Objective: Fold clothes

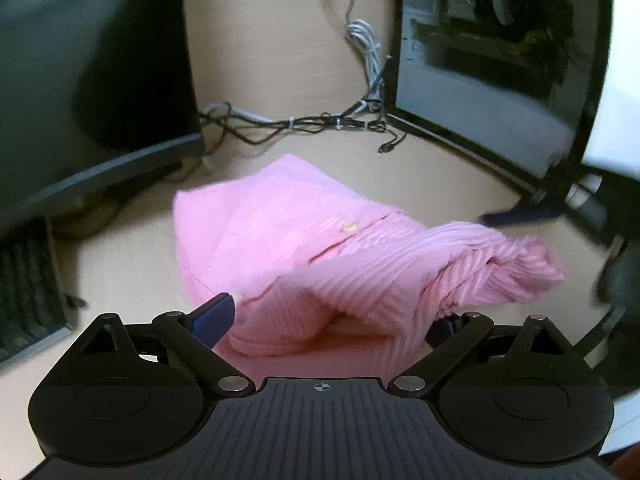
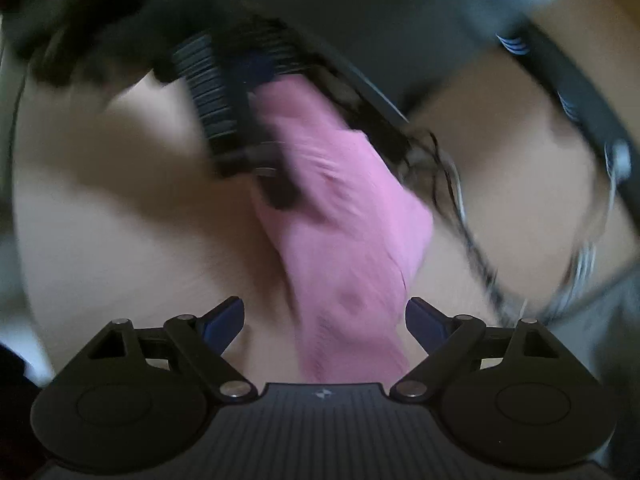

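Observation:
A pink ribbed garment [image 1: 320,240] lies bunched and partly folded on the light wooden desk [image 1: 132,272]; one pale button [image 1: 349,227] shows on it. My left gripper [image 1: 328,324] is open, its blue fingers [image 1: 212,318] spread wide around the garment's near edge, and cloth hides most of the right finger. In the blurred right wrist view the garment [image 2: 344,240] runs away from my open right gripper [image 2: 324,320], its near end lying between the spread fingers. The left gripper's black body [image 2: 224,120] sits over the garment's far end.
A dark monitor [image 1: 80,80] stands at the left and another [image 1: 500,60] at the right. Tangled cables [image 1: 360,60] run between them at the back. A keyboard [image 1: 28,288] lies at the left edge. A dark blurred shape [image 1: 616,276] is at the right edge.

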`<action>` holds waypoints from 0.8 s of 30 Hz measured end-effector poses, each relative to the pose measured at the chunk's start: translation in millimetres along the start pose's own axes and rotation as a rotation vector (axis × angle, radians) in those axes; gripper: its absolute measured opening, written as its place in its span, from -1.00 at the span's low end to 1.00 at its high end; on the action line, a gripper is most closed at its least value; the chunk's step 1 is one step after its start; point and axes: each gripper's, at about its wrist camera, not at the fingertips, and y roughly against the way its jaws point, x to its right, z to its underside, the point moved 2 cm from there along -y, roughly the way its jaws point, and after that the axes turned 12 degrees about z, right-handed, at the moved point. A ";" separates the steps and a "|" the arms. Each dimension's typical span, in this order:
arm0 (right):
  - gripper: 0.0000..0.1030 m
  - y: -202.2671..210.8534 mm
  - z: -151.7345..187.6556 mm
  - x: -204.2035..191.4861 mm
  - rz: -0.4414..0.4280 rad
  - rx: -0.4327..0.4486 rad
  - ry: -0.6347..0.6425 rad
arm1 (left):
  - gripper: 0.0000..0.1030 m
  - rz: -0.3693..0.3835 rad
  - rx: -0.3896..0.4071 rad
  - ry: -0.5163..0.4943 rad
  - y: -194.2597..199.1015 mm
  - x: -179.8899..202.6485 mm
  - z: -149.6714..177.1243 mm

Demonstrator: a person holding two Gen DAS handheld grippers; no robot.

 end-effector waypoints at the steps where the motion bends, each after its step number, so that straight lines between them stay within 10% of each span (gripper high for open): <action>1: 0.72 -7.0 -4.5 -7.4 0.021 0.006 0.027 | 0.90 0.015 0.000 0.021 -0.6 -2.4 1.1; 3: 0.50 -21.3 -13.8 -10.7 0.035 -0.014 0.035 | 0.90 0.030 -0.003 0.044 1.0 -6.3 5.4; 4: -0.15 -26.6 -18.1 -6.5 0.020 -0.041 0.030 | 0.90 0.040 -0.001 0.045 6.7 -8.1 9.1; 5: -0.34 -29.8 -21.7 -1.6 -0.002 -0.069 0.024 | 0.90 0.053 0.003 0.043 15.2 -9.9 13.3; 13: -0.47 30.1 -23.8 16.0 -0.183 -0.184 0.067 | 0.90 0.114 0.138 0.224 91.5 -60.9 25.7; 24: -0.48 63.1 -55.2 68.8 -0.462 -0.212 0.208 | 0.34 0.131 -0.038 0.100 -26.2 -43.6 7.1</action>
